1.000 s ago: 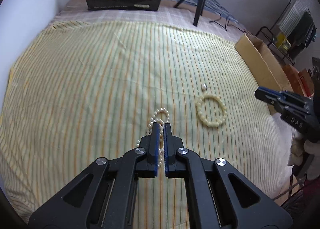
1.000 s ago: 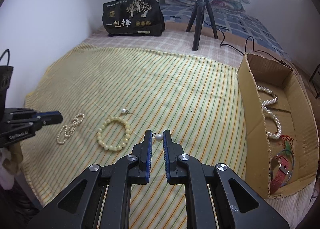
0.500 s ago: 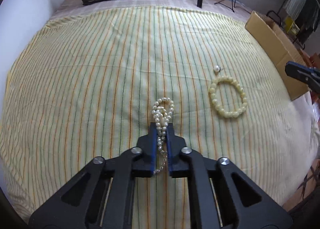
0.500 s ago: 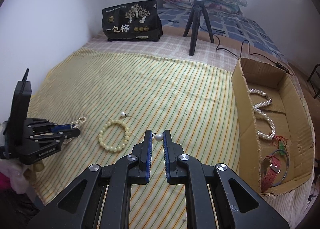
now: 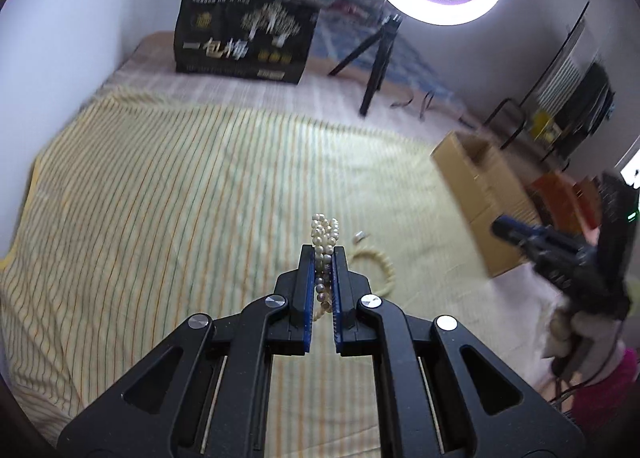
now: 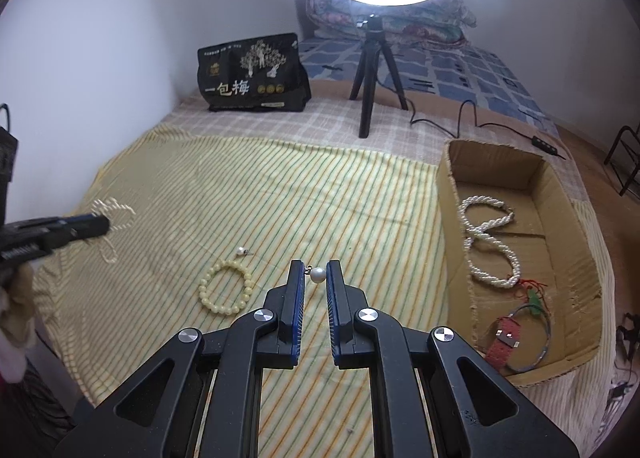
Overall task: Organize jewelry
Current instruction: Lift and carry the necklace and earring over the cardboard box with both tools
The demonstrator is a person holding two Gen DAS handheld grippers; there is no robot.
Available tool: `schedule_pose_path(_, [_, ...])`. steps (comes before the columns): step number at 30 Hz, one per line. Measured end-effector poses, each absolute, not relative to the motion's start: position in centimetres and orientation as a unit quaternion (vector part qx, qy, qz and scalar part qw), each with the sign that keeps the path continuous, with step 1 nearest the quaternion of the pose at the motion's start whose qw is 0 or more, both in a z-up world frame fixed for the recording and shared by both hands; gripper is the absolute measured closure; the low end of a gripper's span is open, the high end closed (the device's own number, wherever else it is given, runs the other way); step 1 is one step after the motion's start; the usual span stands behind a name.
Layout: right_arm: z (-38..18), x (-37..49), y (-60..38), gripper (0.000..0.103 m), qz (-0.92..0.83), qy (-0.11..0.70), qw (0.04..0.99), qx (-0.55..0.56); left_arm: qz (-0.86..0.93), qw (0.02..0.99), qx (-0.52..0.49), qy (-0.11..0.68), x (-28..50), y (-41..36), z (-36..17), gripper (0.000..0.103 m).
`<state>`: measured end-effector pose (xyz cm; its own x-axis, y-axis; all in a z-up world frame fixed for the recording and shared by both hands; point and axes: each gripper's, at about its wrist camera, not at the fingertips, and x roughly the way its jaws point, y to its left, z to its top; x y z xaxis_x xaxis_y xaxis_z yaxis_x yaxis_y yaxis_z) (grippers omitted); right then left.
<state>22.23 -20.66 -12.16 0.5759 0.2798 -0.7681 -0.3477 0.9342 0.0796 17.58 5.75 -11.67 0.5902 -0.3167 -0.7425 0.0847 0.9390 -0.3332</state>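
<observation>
My left gripper (image 5: 325,252) is shut on a white pearl strand (image 5: 325,232), which hangs bunched between its fingers above the striped cloth. In the right wrist view that gripper (image 6: 100,224) shows at the far left with the blurred strand (image 6: 114,214). My right gripper (image 6: 316,272) is shut on a pearl earring (image 6: 318,275) held at its fingertips. It also appears at the right of the left wrist view (image 5: 500,226). A yellow bead bracelet (image 6: 226,292) and a second pearl earring (image 6: 242,252) lie on the cloth.
An open cardboard box (image 6: 452,218) at the right holds a twisted pearl necklace (image 6: 488,242), a red strap (image 6: 506,342) and a thin ring. A ring light's tripod (image 6: 370,90), its cable and a black bag (image 6: 254,76) stand at the back.
My left gripper has lifted the pearl strand off the cloth and tilted up toward the room. My right gripper has risen a little with the earring still in it.
</observation>
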Motion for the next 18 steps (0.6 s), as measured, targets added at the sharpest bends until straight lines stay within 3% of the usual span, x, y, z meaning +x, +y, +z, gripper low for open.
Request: schedule_pose_path(18, [-8.2,21.7,-32.5,0.094,0.086,0.382,0.919,0.049,-0.202,0.886,-0.122,0.400,18.3,-4.2,-7.2,0.098])
